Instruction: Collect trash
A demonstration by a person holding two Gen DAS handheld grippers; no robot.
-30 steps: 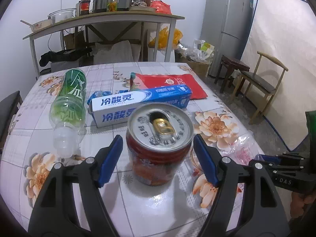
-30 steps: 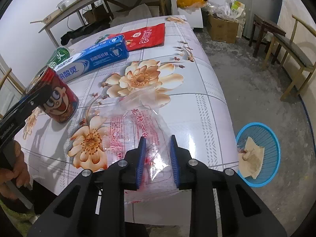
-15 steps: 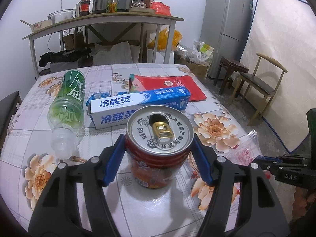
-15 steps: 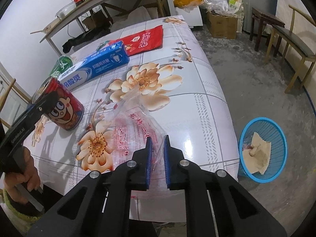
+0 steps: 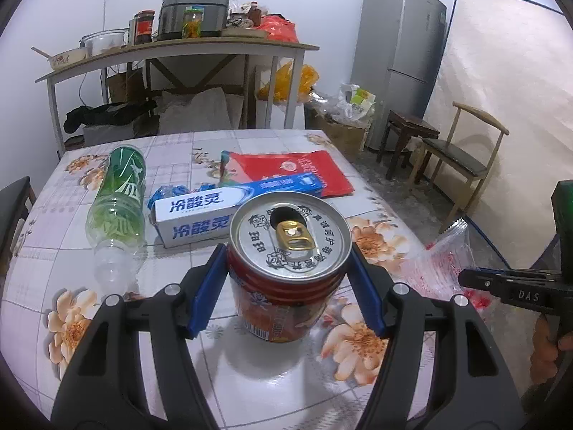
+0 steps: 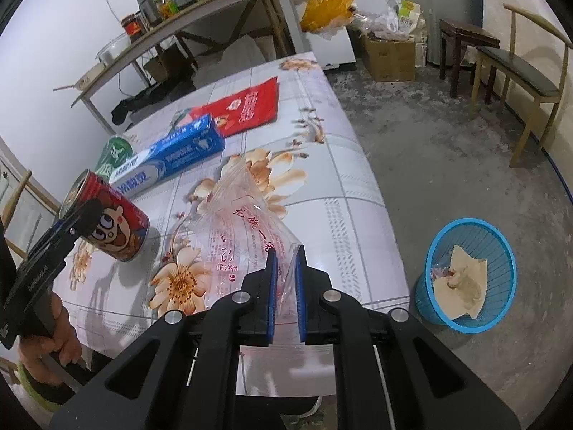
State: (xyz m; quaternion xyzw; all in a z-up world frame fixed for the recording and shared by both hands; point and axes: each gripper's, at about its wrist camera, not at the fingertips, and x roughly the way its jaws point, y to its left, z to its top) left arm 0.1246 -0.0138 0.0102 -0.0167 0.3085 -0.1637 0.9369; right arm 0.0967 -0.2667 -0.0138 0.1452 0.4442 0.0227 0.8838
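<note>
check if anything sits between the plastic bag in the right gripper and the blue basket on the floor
Nothing visible does. The right gripper holds the clear plastic bag at the table edge, and only bare floor lies between that edge and the blue basket.

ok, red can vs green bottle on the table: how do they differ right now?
The red can stands upright, its top opened; the green bottle lies on its side. The can is opaque metal; the bottle is see-through plastic with a green label. The left gripper is shut on the can; nothing holds the bottle. Both are drink containers on the floral table.
</note>
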